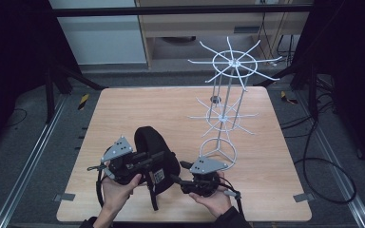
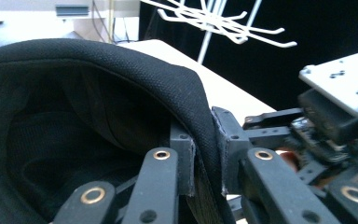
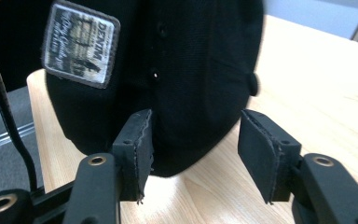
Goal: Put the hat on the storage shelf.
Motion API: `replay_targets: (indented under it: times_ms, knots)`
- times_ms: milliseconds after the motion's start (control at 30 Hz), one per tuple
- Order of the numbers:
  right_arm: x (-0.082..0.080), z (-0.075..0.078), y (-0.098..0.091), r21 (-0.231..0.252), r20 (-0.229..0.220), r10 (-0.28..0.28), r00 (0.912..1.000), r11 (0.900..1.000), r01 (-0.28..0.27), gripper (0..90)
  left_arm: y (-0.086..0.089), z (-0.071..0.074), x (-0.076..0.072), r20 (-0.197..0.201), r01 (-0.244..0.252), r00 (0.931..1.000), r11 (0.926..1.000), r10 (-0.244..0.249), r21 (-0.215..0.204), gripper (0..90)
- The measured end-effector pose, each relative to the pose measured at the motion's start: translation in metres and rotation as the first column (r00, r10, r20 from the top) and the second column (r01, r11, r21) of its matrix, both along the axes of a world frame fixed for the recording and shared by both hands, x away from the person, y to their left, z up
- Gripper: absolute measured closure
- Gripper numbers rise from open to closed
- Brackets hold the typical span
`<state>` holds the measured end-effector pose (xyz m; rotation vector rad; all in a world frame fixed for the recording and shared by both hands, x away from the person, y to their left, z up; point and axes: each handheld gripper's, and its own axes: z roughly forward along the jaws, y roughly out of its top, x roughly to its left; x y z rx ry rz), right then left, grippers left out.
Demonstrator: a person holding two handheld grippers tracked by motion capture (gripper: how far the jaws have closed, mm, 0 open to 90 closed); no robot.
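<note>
A black cap (image 1: 154,152) sits at the near centre of the wooden counter (image 1: 123,109). The left tongs (image 2: 204,154) are clamped on the cap's rim, one jaw inside the opening and one outside. The right tongs (image 3: 193,154), just right of the cap, stand apart with jaws spread before the crown, which bears a sewn patch (image 3: 80,44). A white wire rack (image 1: 225,95) stands on the counter's far right.
</note>
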<state>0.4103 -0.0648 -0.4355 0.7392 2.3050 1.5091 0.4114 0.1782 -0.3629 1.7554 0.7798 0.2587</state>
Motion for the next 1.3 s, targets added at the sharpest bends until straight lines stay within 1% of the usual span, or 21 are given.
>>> replay_targets:
  times_ms: [33, 67, 100, 133, 200, 233, 267, 300, 333, 367, 400, 567, 600, 667, 700, 767, 933, 1100, 1200, 1233, 1300]
  knots:
    - [0.001, -0.002, 0.001, -0.002, -0.002, 0.004, 1.0000, 1.0000, -0.004, 53.8, -0.002, 0.000, -0.001, 0.003, 0.009, 1.0000, 0.9999, -0.009, 0.006, 79.0]
    - [0.001, -0.002, 0.001, -0.002, -0.002, 0.004, 1.0000, 1.0000, -0.004, 53.8, -0.003, -0.001, -0.001, 0.007, 0.013, 0.9999, 0.9998, -0.013, 0.013, 79.0]
    - [0.001, -0.004, 0.001, 0.001, -0.015, 0.022, 0.9997, 0.9998, -0.022, 67.1, -0.005, -0.001, -0.001, 0.010, 0.019, 0.9998, 0.9997, -0.019, 0.016, 79.0]
    - [0.001, -0.004, 0.001, 0.001, -0.015, 0.022, 0.9997, 0.9998, -0.022, 67.1, -0.006, -0.001, -0.002, 0.013, 0.025, 0.9996, 0.9995, -0.025, 0.019, 79.0]
    - [0.001, -0.004, 0.001, 0.004, -0.027, 0.026, 0.9993, 0.9997, -0.026, 80.7, -0.006, -0.002, -0.002, 0.019, 0.033, 0.9993, 0.9993, -0.033, 0.020, 79.0]
    - [0.001, -0.003, 0.000, 0.004, -0.026, 0.026, 0.9993, 0.9996, -0.026, 83.0, -0.006, -0.002, -0.002, 0.020, 0.032, 0.9993, 0.9993, -0.033, 0.019, 79.0]
    - [0.000, -0.003, 0.000, -0.001, -0.016, 0.019, 0.9997, 0.9998, -0.019, 84.4, -0.005, -0.001, -0.002, 0.021, 0.030, 0.9993, 0.9995, -0.030, 0.013, 78.9]
    - [-0.003, 0.001, -0.001, -0.020, 0.023, -0.014, 0.9997, 0.9997, 0.014, 85.3, -0.004, -0.001, -0.001, 0.021, 0.034, 0.9992, 0.9994, -0.034, 0.006, 78.7]
    - [-0.003, 0.001, -0.001, -0.020, 0.023, -0.014, 0.9997, 0.9997, 0.014, 85.3, -0.003, -0.001, -0.001, 0.021, 0.037, 0.9991, 0.9993, -0.037, 0.002, 78.7]
    - [-0.004, 0.006, -0.002, -0.042, 0.071, -0.047, 0.9964, 0.9979, 0.050, 85.5, -0.002, -0.001, -0.001, 0.020, 0.041, 0.9989, 0.9992, -0.041, 0.001, 78.5]
    - [-0.004, 0.006, -0.002, -0.042, 0.071, -0.047, 0.9964, 0.9979, 0.050, 85.5, -0.002, -0.001, -0.002, 0.023, 0.043, 0.9988, 0.9991, -0.043, 0.004, 78.5]
    - [-0.008, 0.013, -0.005, -0.120, 0.192, -0.098, 0.9766, 0.9852, 0.122, 85.3, 0.003, -0.008, -0.003, 0.021, 0.050, 0.9985, 0.9979, -0.051, 0.042, 77.7]
    - [-0.008, 0.013, -0.005, -0.120, 0.192, -0.098, 0.9766, 0.9852, 0.122, 85.3, 0.003, -0.008, -0.003, 0.021, 0.050, 0.9985, 0.9979, -0.051, 0.042, 77.5]
    - [-0.009, 0.012, -0.003, -0.150, 0.212, -0.094, 0.9729, 0.9805, 0.127, 85.2, 0.005, -0.013, -0.003, 0.011, 0.049, 0.9987, 0.9967, -0.050, 0.064, 77.0]
    - [-0.010, 0.009, 0.000, -0.187, 0.225, -0.085, 0.9706, 0.9739, 0.129, 85.2, 0.010, -0.021, -0.003, -0.008, 0.045, 0.9990, 0.9958, -0.044, 0.080, 75.7]
    - [-0.010, 0.008, 0.002, -0.206, 0.231, -0.079, 0.9697, 0.9702, 0.128, 85.1, 0.012, -0.025, -0.003, -0.018, 0.041, 0.9991, 0.9955, -0.039, 0.086, 75.1]
    - [-0.011, 0.000, 0.011, -0.256, 0.210, -0.040, 0.9769, 0.9619, 0.095, 83.7, 0.023, -0.041, -0.005, -0.057, 0.010, 0.9984, 0.9938, -0.003, 0.111, 71.6]
    - [-0.009, -0.005, 0.016, -0.189, 0.126, -0.019, 0.9919, 0.9811, 0.043, 78.7, 0.040, -0.053, -0.005, -0.075, -0.048, 0.9955, 0.9894, 0.058, 0.137, 64.4]
    - [-0.009, -0.006, 0.018, -0.163, 0.103, -0.015, 0.9946, 0.9862, 0.031, 77.3, 0.044, -0.056, -0.005, -0.078, -0.063, 0.9941, 0.9869, 0.075, 0.149, 60.9]
    - [-0.009, -0.008, 0.020, -0.137, 0.078, -0.012, 0.9969, 0.9903, 0.023, 75.4, 0.046, -0.057, -0.005, -0.074, -0.075, 0.9934, 0.9845, 0.088, 0.159, 59.2]
    - [-0.008, -0.009, 0.022, -0.125, 0.069, -0.007, 0.9976, 0.9921, 0.016, 74.7, 0.050, -0.060, -0.005, -0.062, -0.101, 0.9916, 0.9781, 0.114, 0.182, 57.8]
